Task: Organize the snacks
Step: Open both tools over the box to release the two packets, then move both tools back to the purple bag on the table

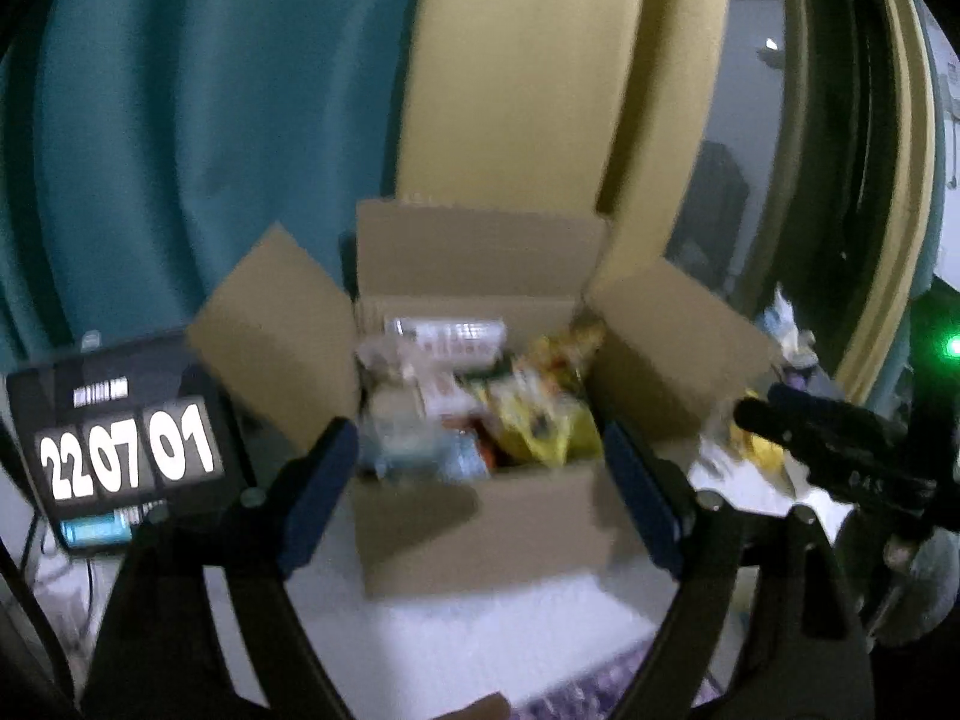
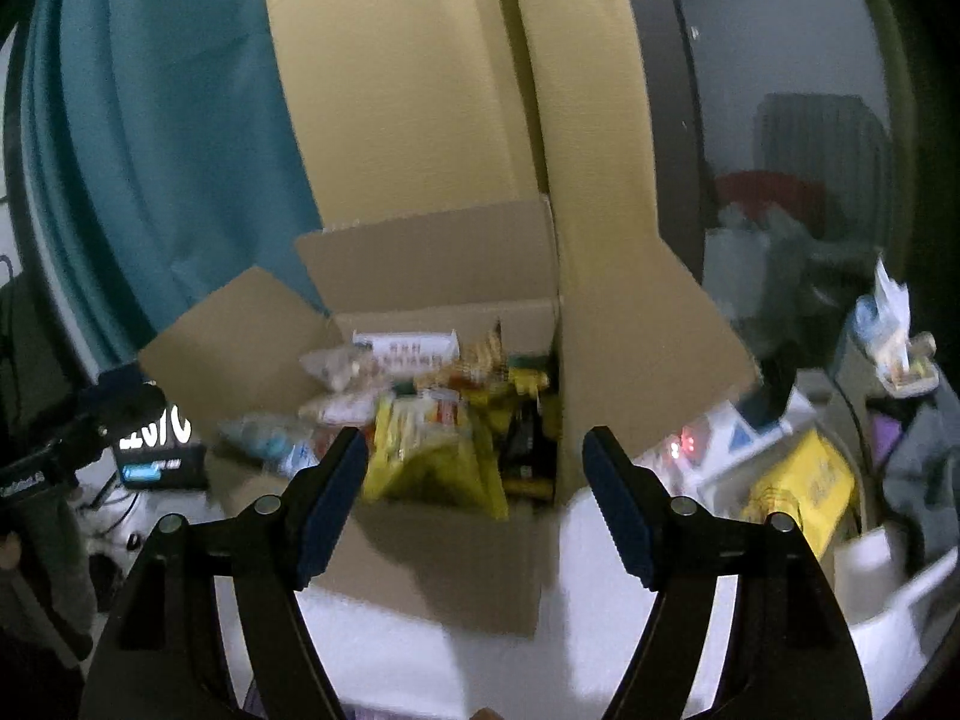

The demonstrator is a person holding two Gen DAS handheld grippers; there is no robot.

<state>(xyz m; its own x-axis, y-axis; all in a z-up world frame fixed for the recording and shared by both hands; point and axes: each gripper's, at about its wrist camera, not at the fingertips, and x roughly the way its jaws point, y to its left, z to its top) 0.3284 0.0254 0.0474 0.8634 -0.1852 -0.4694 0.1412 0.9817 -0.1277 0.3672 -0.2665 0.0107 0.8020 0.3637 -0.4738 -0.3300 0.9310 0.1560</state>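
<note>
Left tool (image 1: 480,450): blue-padded jaws apart, empty.
Clock display (image 1: 126,450): flat black slab left of it, white digits.
Cardboard box (image 1: 480,528): matte brown, flaps splayed, straight ahead on the white worktop (image 1: 480,630).
Snacks (image 2: 438,456): crinkly yellow and clear packets inside, blurred.
Right tool (image 2: 477,444): jaws apart, empty.

Both views are smeared by blur. The snacks (image 1: 480,396) in the box (image 1: 480,534) run together, so their labels cannot be read and their count cannot be told. The box's near wall hides the lower packets. In the right wrist view a black object covers most of the clock (image 2: 159,450), leaving only part of its digits. The frame's bottom edge cuts off both claws' bodies.
</note>
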